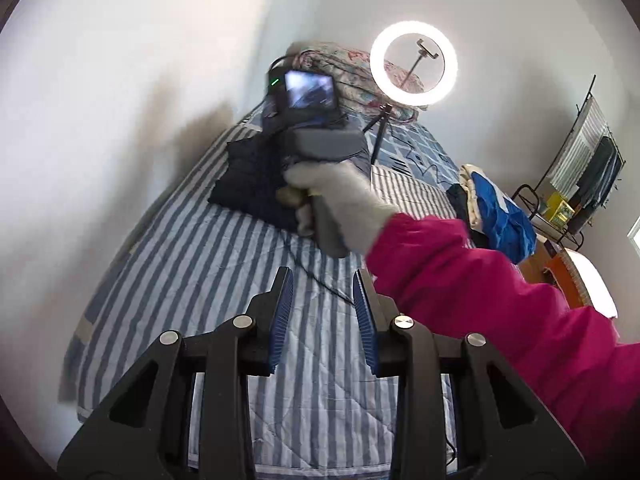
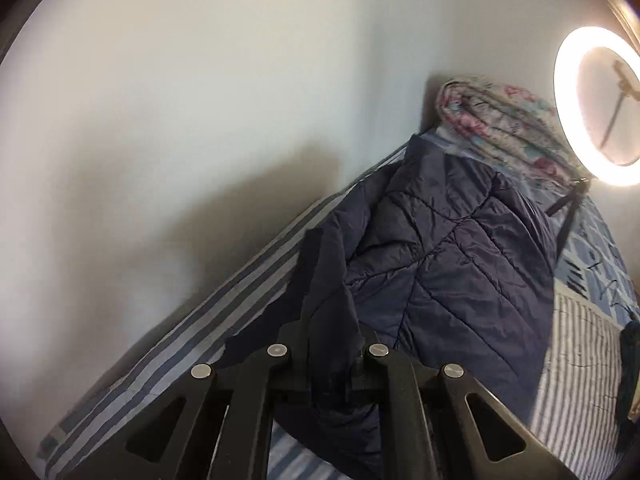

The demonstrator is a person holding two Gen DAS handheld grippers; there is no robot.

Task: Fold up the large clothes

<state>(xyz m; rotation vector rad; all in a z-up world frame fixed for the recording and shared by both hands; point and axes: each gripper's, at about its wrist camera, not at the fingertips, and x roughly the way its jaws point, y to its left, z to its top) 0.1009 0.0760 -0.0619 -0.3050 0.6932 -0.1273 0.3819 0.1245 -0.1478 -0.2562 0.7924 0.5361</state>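
A dark navy quilted jacket [image 2: 460,256] lies on the striped bed [image 2: 576,360] near the wall. My right gripper [image 2: 328,344] is shut on a fold of the jacket's edge and holds it raised off the bed; its fingertips are hidden in the cloth. In the left wrist view the jacket [image 1: 252,184] lies far up the bed, partly hidden by the right gripper's body and the gloved hand [image 1: 336,200] holding it. My left gripper [image 1: 322,300] is open and empty, hanging above the striped bed [image 1: 192,264], well short of the jacket.
A lit ring light [image 1: 414,65] on a stand sits at the bed's head beside a rolled floral quilt [image 2: 500,120]. A pile of clothes with a blue item [image 1: 500,212] lies at the bed's right edge. A black cable [image 1: 316,276] runs over the bed. The wall is on the left.
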